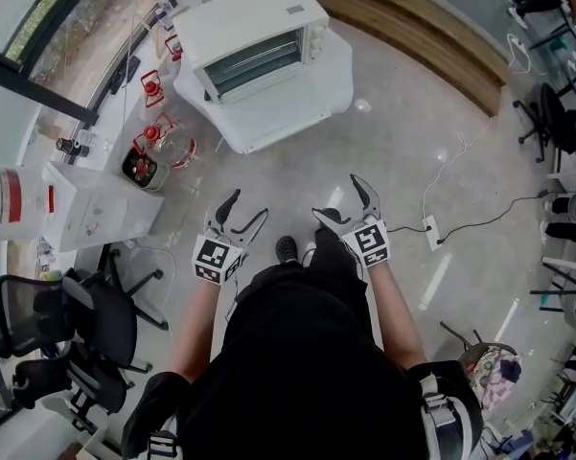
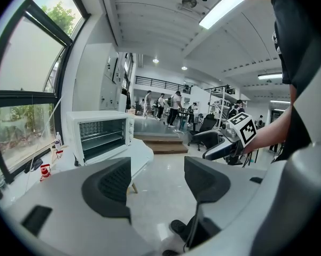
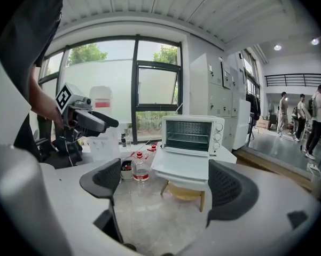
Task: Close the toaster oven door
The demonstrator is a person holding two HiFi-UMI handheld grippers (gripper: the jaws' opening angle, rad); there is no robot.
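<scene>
- Left gripper [image 1: 249, 205] and right gripper [image 1: 339, 197], low centre of the head view: jaws of both spread wide, nothing between them.
- Each carries a cube with a black-and-white square marker and no words.
- Oven [image 1: 259, 41] sits well ahead at top centre on a white table [image 1: 302, 113], with its racks showing and the door seemingly dropped forward.
- Best to step closer first, then hook a jaw under the door's front edge and swing it up until it shuts.
- No brand is legible on the oven.
</scene>
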